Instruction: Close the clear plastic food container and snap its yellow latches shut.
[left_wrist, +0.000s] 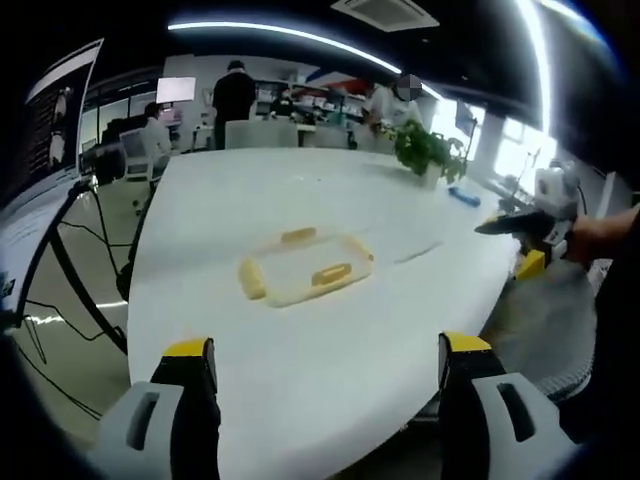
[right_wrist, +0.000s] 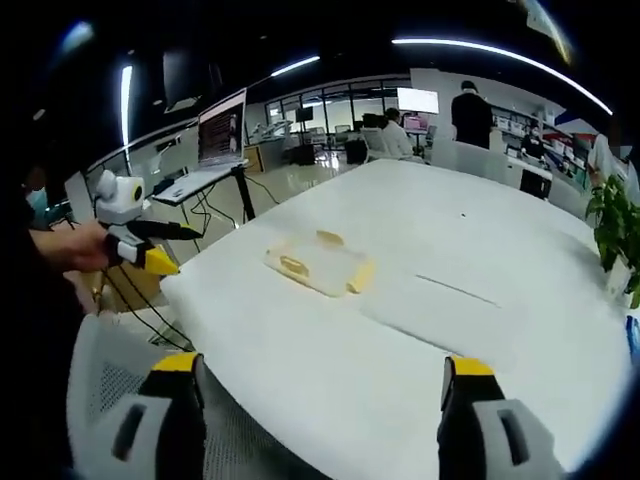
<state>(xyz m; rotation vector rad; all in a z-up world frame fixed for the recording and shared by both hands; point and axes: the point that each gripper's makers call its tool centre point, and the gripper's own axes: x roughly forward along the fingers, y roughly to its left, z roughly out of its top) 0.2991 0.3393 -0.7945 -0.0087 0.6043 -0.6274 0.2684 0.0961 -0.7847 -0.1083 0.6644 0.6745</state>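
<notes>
A clear plastic food container (left_wrist: 305, 268) with yellow latches lies flat on the white table (left_wrist: 300, 190), lid on; it also lies mid-table as the container (right_wrist: 320, 263). My left gripper (left_wrist: 330, 385) stands open well short of it, nothing between its jaws. My right gripper (right_wrist: 320, 400) is open too, off the table's edge. The other gripper (left_wrist: 530, 228) comes in from the right, held by a hand. In the right gripper view the left gripper (right_wrist: 135, 240) shows at the left, its jaws close together.
A potted plant (left_wrist: 428, 152) and a blue object (left_wrist: 463, 196) stand at the table's far right. A tripod (left_wrist: 75, 250) and cables stand left of the table. A mesh chair (right_wrist: 110, 400) is below. Several people stand at desks behind.
</notes>
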